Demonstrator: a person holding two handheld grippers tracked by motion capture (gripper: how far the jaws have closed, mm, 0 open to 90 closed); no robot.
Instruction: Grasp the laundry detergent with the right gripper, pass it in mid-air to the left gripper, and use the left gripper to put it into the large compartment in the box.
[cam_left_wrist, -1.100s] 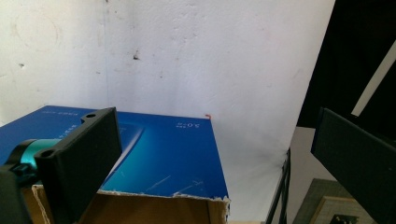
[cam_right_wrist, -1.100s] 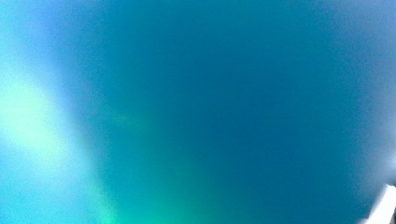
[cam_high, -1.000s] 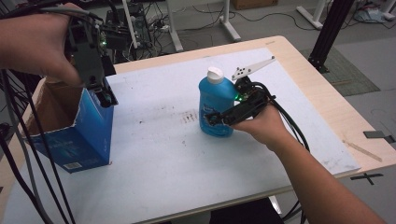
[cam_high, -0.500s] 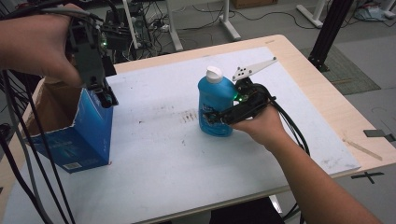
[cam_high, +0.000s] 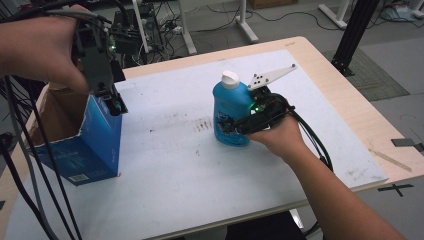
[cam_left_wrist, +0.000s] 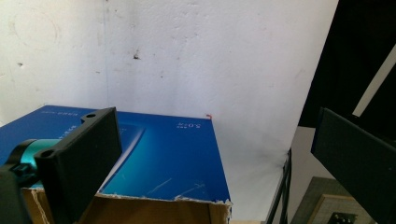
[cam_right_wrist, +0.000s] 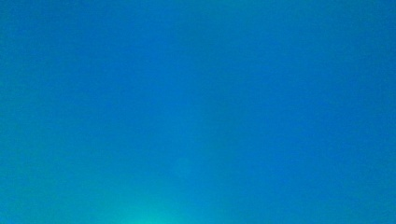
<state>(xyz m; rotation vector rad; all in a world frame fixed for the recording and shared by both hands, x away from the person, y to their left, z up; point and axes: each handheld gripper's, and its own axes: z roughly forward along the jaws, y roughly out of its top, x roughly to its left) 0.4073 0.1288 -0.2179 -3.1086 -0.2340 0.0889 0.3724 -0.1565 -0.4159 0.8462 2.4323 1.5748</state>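
Observation:
A blue bottle (cam_high: 230, 107) with a white cap stands upright at the middle of the white mat (cam_high: 165, 165). My right gripper (cam_high: 225, 121) comes at it from the right, low on its body. Its jaws have just been closing with the bottle between them, and they now press on its sides. In the right gripper view the blue bottle (cam_right_wrist: 198, 112) is so close that nothing else shows. At the left, my left gripper (cam_high: 114, 102) hangs over the top corner of an open blue cardboard box (cam_high: 85, 150). Its jaws stand wide apart above the box (cam_left_wrist: 163, 158), touching nothing.
The mat covers most of a wooden table (cam_high: 345, 95), whose bare strip runs along the right side. Cables (cam_high: 30, 170) trail down past the box at the left. Black equipment (cam_high: 130, 35) and a dark post (cam_high: 355, 30) stand beyond the far edge.
The right gripper's jaws have drawn in against the bottle. Both hands, the bottle and the box stay where they were.

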